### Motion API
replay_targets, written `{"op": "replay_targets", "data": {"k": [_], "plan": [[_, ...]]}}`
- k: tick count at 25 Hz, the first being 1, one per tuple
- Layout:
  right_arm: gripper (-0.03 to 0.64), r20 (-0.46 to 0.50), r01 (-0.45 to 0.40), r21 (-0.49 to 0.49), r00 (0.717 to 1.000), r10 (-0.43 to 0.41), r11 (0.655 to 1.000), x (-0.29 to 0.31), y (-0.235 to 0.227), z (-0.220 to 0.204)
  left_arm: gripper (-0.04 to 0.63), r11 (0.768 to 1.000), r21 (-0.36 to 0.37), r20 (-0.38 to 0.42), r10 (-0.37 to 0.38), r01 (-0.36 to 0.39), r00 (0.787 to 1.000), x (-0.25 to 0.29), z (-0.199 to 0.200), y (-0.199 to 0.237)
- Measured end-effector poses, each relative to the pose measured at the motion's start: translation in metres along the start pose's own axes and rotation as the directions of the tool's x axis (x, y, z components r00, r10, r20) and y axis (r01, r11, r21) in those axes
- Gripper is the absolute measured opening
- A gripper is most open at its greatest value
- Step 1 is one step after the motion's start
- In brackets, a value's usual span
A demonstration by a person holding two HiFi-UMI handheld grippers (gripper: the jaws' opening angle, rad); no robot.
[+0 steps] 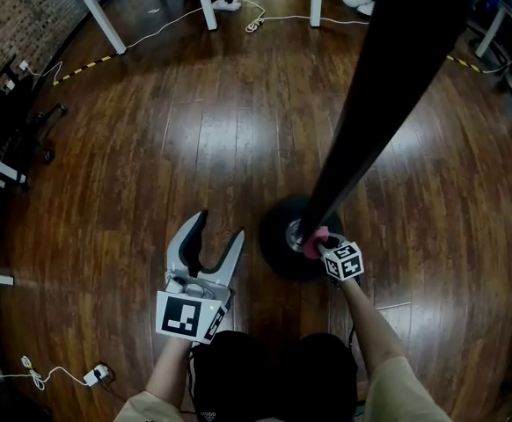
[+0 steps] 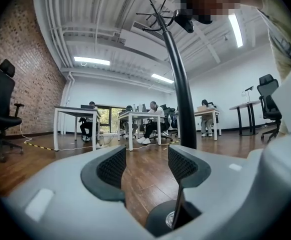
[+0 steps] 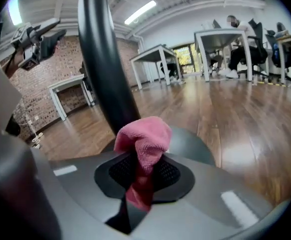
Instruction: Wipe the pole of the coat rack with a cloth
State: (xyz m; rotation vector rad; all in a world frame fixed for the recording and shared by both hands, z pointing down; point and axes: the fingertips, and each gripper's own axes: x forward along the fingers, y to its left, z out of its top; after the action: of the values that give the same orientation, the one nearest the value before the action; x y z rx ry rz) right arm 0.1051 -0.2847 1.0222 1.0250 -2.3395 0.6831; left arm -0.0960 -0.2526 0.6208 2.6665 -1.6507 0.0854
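We've got the right gripper [image 1: 320, 244] down at the foot of the coat rack [image 1: 375, 104], jaws closed on a pink cloth [image 3: 144, 144]. In the right gripper view the cloth is pinched between the two black pads [image 3: 116, 173] and bunches into a lump above them. The lump sits right up against the black pole [image 3: 103, 59], just above where it meets the round dark base [image 3: 193, 144]. We see no gap there, but can't confirm real contact. In the head view the cloth [image 1: 316, 240] is a small pink spot at the pole's bottom end, over the base [image 1: 278, 249], with the marker cube [image 1: 343, 261] just behind it. The pole [image 1: 388, 86] runs from there up and to the right, filling the upper right of that view. The left gripper [image 1: 221, 229] is left of the base, apart from the rack, jaws wide apart and holding nothing. Its own view shows only dark wood floor [image 2: 145, 179] between the jaws, the pole [image 2: 180, 99] rising just past the right-hand jaw, and hooks [image 2: 158, 16] at the top. White desks [image 2: 78, 115] with seated people [image 2: 153, 119] stand at the far side, a black office chair [image 2: 3, 101] sits by the brick wall [image 2: 25, 69], and a white cable [image 1: 186, 20] lies on the floor near the desk legs.
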Motion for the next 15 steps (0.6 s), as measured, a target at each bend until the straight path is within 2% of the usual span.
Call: {"op": "replay_targets", "data": {"k": [2, 3, 5, 6, 8, 10, 13, 15], "plan": [[0.061, -0.118, -0.050, -0.027, 0.992, 0.046, 0.998, 0.013, 0.008, -0.020, 0.253, 1.000, 0.003, 0.004, 0.008, -0.008, 1.000, -0.002, 0.002, 0.002], [0.061, -0.148, -0.063, -0.031, 0.987, 0.058, 0.998, 0.014, 0.008, -0.022, 0.253, 1.000, 0.006, 0.008, 0.009, -0.009, 1.000, -0.002, 0.004, 0.002], [0.061, -0.150, -0.046, 0.008, 0.988, 0.047, 0.999, 0.009, -0.001, -0.014, 0.253, 1.000, 0.014, 0.015, 0.008, -0.008, 1.000, -0.002, 0.009, 0.001], [0.061, -0.122, -0.021, 0.041, 0.992, 0.026, 0.999, 0.001, -0.009, -0.005, 0.253, 1.000, 0.018, 0.020, 0.006, -0.006, 1.000, -0.002, 0.012, 0.000], [0.061, -0.004, 0.005, 0.100, 1.000, -0.005, 0.995, -0.022, -0.022, 0.027, 0.253, 1.000, 0.023, 0.033, 0.003, -0.004, 0.999, -0.005, 0.017, -0.002], [0.061, 0.171, -0.036, 0.134, 0.985, 0.013, 0.990, -0.057, -0.034, 0.087, 0.253, 1.000, 0.031, 0.052, 0.002, -0.004, 0.999, -0.006, 0.026, -0.003], [0.061, 0.401, -0.143, 0.112, 0.912, 0.087, 0.983, -0.125, -0.047, 0.216, 0.253, 0.999, 0.034, 0.081, 0.004, -0.007, 0.997, -0.004, 0.041, -0.003], [0.061, 0.519, -0.221, 0.004, 0.834, 0.187, 0.975, -0.178, -0.034, 0.316, 0.253, 0.999, 0.035, 0.093, 0.002, -0.005, 0.996, -0.006, 0.049, -0.003]]}}
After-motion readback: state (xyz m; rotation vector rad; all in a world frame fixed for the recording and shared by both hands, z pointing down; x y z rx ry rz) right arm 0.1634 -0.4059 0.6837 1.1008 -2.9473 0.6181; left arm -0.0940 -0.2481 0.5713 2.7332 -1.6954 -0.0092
